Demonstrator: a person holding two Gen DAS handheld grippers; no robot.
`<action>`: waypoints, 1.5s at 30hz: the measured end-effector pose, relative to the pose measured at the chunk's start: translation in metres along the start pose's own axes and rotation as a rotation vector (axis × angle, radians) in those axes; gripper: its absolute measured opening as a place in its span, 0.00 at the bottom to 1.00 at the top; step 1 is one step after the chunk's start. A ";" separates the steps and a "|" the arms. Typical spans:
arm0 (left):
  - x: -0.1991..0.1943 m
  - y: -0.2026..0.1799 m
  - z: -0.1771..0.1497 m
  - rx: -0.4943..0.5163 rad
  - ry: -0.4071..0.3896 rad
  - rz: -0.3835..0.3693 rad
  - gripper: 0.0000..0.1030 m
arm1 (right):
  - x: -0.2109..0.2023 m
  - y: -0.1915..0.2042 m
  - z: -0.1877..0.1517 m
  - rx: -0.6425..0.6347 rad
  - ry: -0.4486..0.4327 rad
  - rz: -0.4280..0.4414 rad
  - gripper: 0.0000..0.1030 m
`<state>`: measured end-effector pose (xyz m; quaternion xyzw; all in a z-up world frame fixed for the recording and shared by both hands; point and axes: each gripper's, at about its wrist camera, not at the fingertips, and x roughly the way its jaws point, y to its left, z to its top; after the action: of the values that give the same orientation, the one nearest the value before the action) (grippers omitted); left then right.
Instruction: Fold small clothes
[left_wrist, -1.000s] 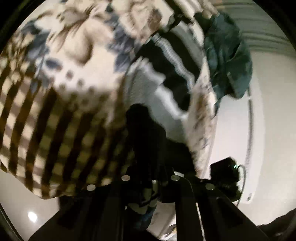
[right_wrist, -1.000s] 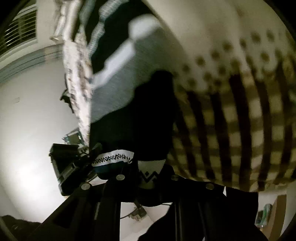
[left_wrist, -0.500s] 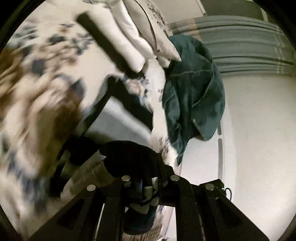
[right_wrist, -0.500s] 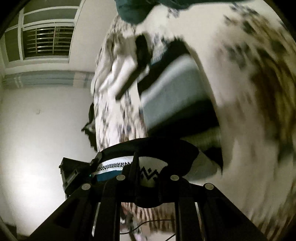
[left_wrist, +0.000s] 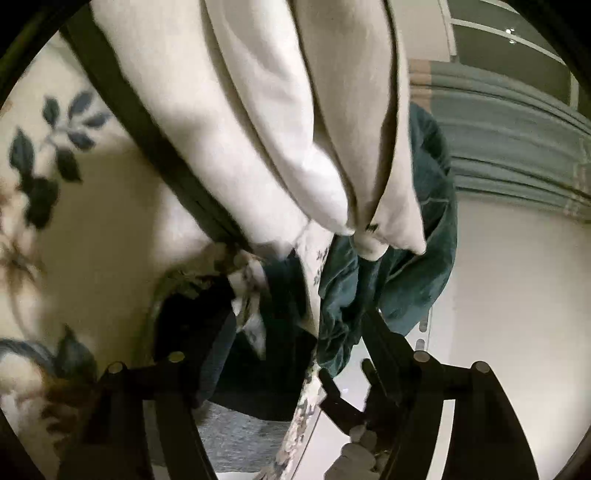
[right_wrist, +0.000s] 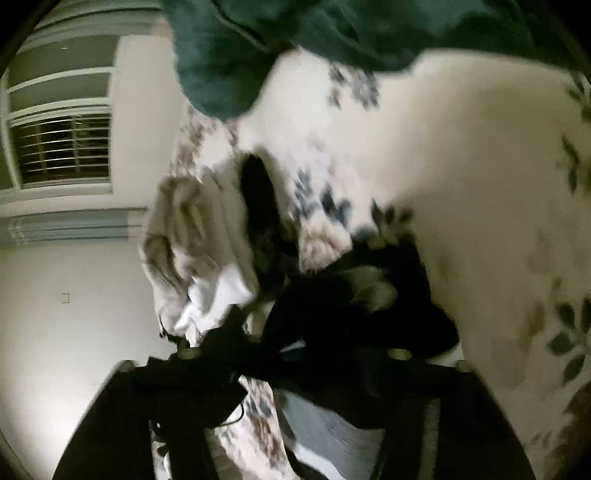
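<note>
Down on the bed (left_wrist: 92, 229), both my grippers' fingers have spread apart, releasing the dark sock (right_wrist: 354, 310) they pinched earlier.

2 wrist cams, close, sharing floral bedspread (left_wrist: 92, 229) (right_wrist: 480, 184)

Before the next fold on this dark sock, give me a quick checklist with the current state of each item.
1. Left gripper off the dark sock: ok, its fingers stand wide apart.
2. Right gripper holding the sock: cannot tell, too dark and blurred.
3. Sock lying flat on the floral bedspread: not ok, it looks bunched.
4. Teal garment clear of the sock: ok, apart.
5. Cream pillows out of the way: ok.
</note>
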<state>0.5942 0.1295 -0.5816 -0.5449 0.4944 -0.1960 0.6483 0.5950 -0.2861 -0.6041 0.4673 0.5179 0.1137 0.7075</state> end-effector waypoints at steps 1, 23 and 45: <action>-0.005 -0.002 -0.003 0.038 -0.005 0.034 0.67 | -0.004 0.001 -0.003 -0.021 -0.005 -0.027 0.67; -0.010 -0.013 -0.044 0.378 0.071 0.390 0.90 | 0.025 -0.008 0.006 -0.205 0.250 -0.345 0.70; -0.001 0.066 -0.180 -0.071 -0.183 0.167 0.36 | 0.107 -0.062 -0.004 -0.216 0.534 -0.116 0.43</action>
<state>0.4214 0.0602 -0.6256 -0.5400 0.4833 -0.0730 0.6852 0.6183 -0.2479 -0.7198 0.3123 0.6965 0.2466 0.5971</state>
